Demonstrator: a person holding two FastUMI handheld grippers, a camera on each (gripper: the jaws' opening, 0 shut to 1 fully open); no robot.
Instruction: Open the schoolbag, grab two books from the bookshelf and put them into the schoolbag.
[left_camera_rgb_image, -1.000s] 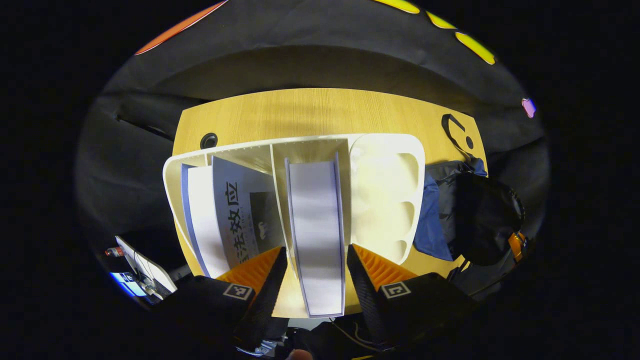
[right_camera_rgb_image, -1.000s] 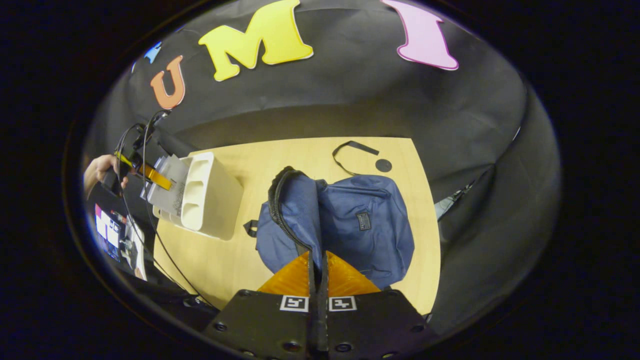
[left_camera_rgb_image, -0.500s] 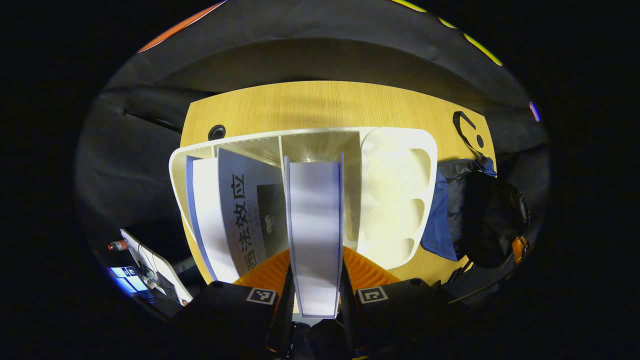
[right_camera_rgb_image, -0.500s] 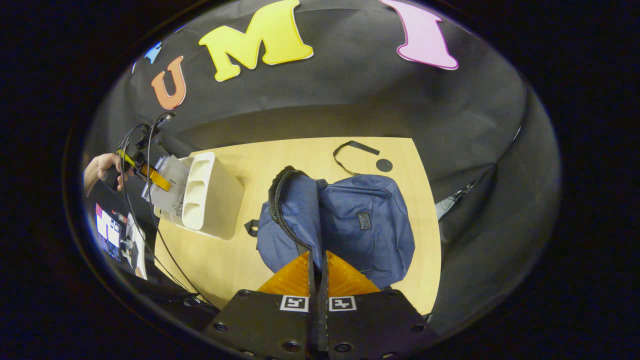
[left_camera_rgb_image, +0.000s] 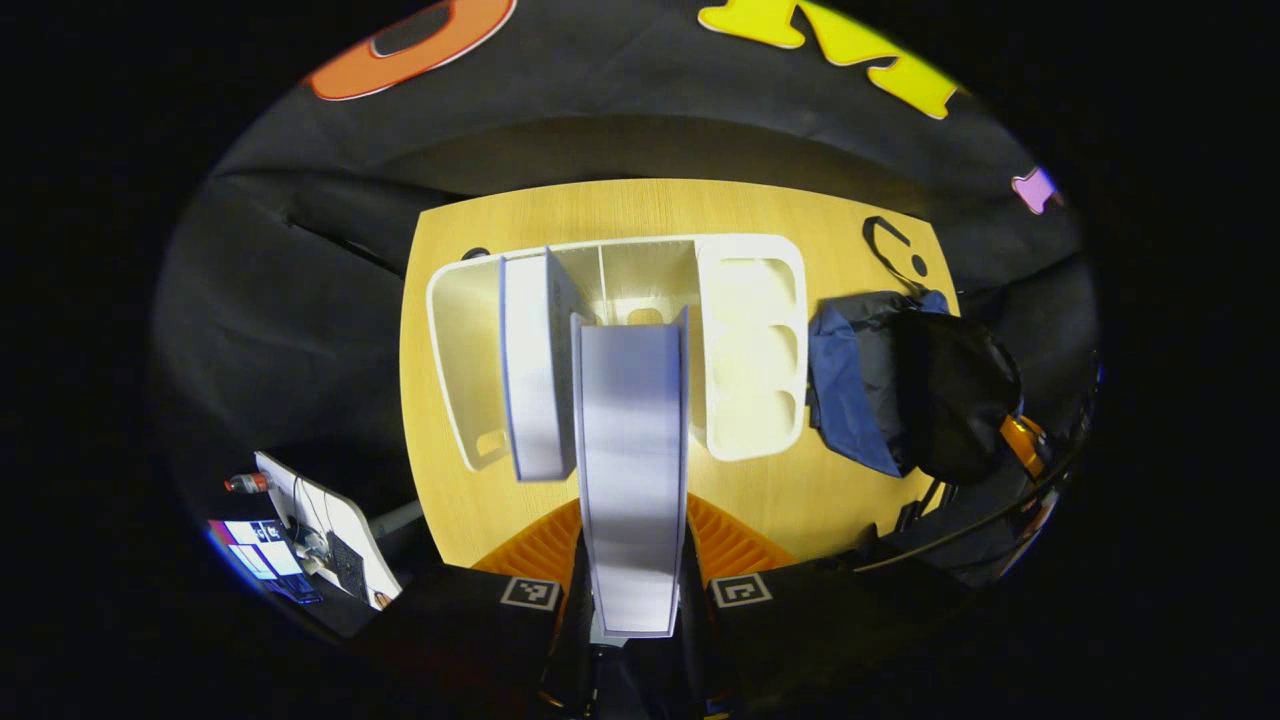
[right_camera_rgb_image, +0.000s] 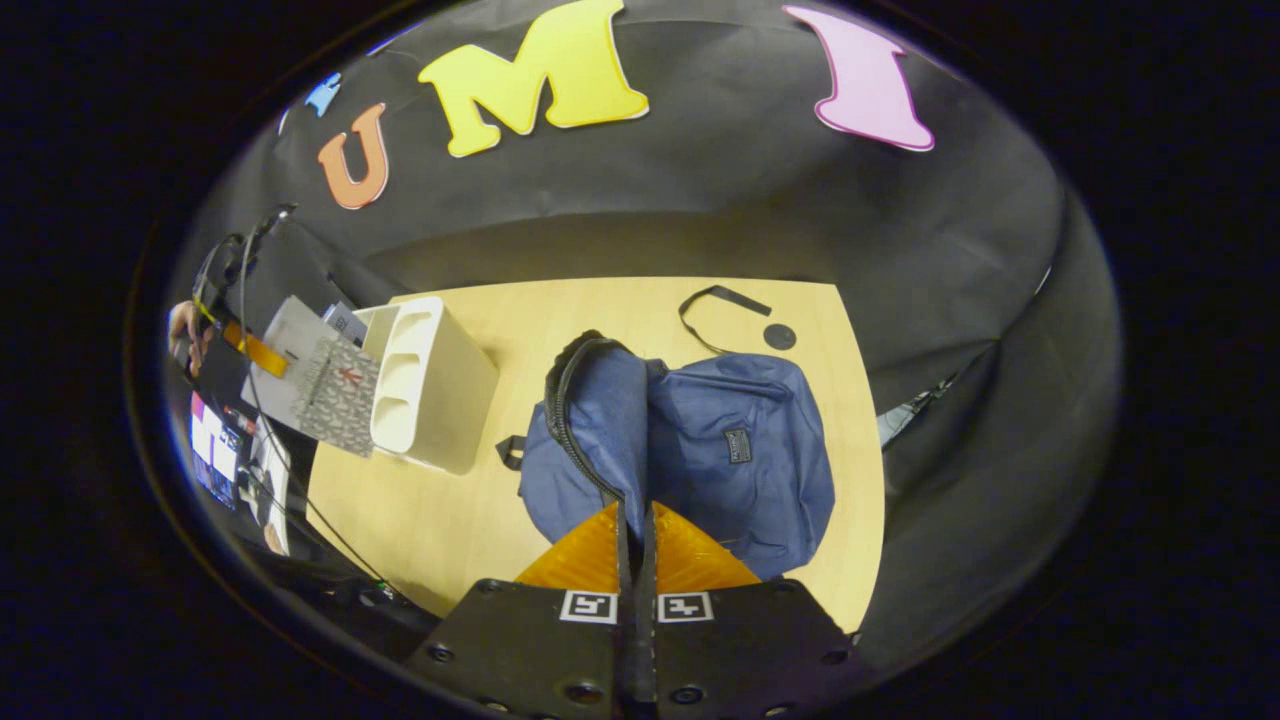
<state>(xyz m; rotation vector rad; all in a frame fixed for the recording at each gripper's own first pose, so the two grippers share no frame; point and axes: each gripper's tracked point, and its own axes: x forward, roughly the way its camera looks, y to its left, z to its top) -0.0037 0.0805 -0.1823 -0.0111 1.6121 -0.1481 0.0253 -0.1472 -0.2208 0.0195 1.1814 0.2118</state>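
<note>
Left gripper view: the left tool (left_camera_rgb_image: 632, 560) is clamped on a white-edged book (left_camera_rgb_image: 632, 450), its orange fingers (left_camera_rgb_image: 535, 540) pressing both covers near the lower end. The book looks lifted clear of the white bookshelf (left_camera_rgb_image: 750, 350). A second book (left_camera_rgb_image: 530, 370) leans in the shelf's left compartment. The grip sits low on a long, upright volume, so the main risk, I judge, is the book pivoting or sliding out between the pads on the way across, or its far end catching the shelf's divider if it swings too soon. The navy schoolbag (left_camera_rgb_image: 860, 390) lies just right of the shelf with its dark opening gaping; a limp rim could fold under the book's corner and block entry. The pale wood worktop (left_camera_rgb_image: 760, 500) is smooth and offers little to stop a dropped book sliding.

Right gripper view: the right tool (right_camera_rgb_image: 637, 545) is pinched shut, apparently on the schoolbag's zipper edge (right_camera_rgb_image: 575, 440), though the contact is hard to make out. If that hold slackens, the mouth may collapse. The schoolbag (right_camera_rgb_image: 730, 450) rests mid-worktop (right_camera_rgb_image: 440, 520), the bookshelf (right_camera_rgb_image: 430, 385) to its left, and the left tool (right_camera_rgb_image: 255, 350) carries the book (right_camera_rgb_image: 320, 385) beside it. A loose black strap (right_camera_rgb_image: 715, 300) lies near the far edge; dark cloth walls close the booth.
</note>
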